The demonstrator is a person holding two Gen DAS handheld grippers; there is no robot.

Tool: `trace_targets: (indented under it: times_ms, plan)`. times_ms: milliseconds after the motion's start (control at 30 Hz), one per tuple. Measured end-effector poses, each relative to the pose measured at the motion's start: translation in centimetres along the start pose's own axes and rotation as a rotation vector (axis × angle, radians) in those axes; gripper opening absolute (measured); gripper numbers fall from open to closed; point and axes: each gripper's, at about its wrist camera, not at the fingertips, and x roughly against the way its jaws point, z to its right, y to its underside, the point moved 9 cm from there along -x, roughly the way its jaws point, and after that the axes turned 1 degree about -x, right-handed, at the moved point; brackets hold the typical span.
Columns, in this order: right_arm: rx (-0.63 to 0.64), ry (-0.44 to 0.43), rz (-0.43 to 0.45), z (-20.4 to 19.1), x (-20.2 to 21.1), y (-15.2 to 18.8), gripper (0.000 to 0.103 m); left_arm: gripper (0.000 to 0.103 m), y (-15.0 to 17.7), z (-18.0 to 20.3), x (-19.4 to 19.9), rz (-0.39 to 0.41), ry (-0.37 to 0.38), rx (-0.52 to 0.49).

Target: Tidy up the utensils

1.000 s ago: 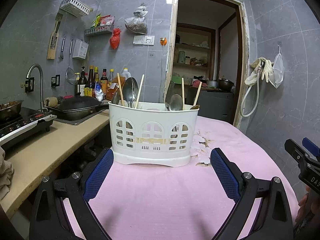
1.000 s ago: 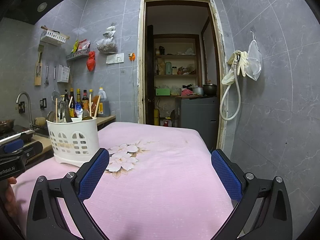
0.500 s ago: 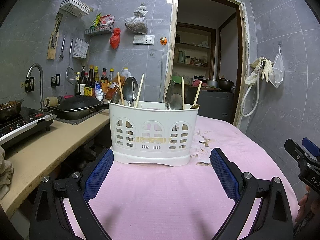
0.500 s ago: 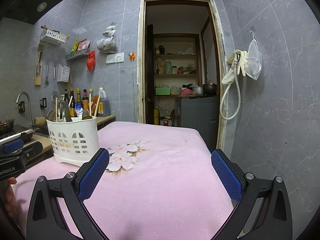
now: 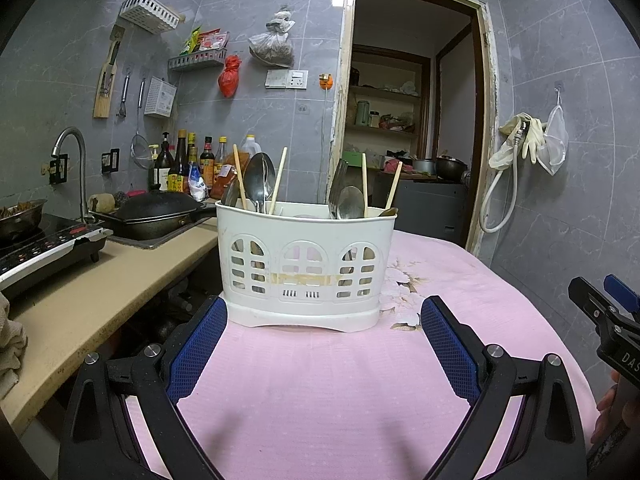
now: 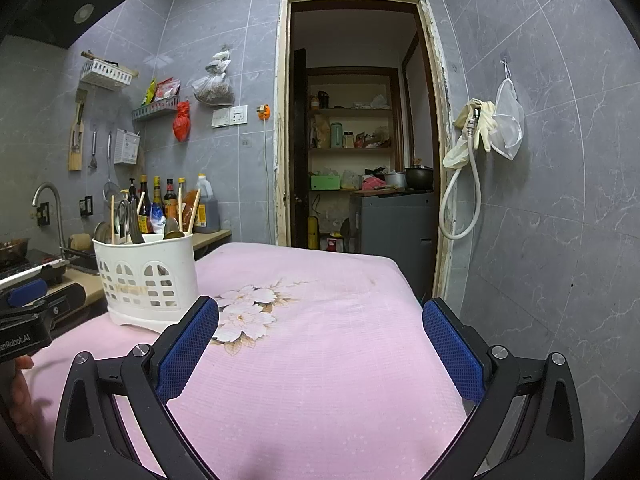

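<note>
Left of the white utensil caddy (image 5: 306,264) runs a tan counter (image 5: 100,288) with a black wok (image 5: 154,210). The caddy stands on the pink tablecloth (image 5: 320,380), holding spoons (image 5: 256,180) and chopsticks (image 5: 364,184), just beyond the left gripper (image 5: 323,320), whose fingers are spread wide and empty. Right of the caddy, the right gripper (image 6: 320,324) hovers over bare cloth, also spread and empty.

surface: pink floral tablecloth (image 6: 320,344) | on it: white utensil caddy (image 5: 306,268), upright
</note>
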Motion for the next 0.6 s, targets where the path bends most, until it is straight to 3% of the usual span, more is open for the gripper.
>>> trace_targets:
  times_ms: [600]
  plan:
    - [0.002,0.001,-0.004,0.2,0.1,0.1,0.103,0.095,0.0,-1.1,0.0,0.020,-0.056,-0.031]
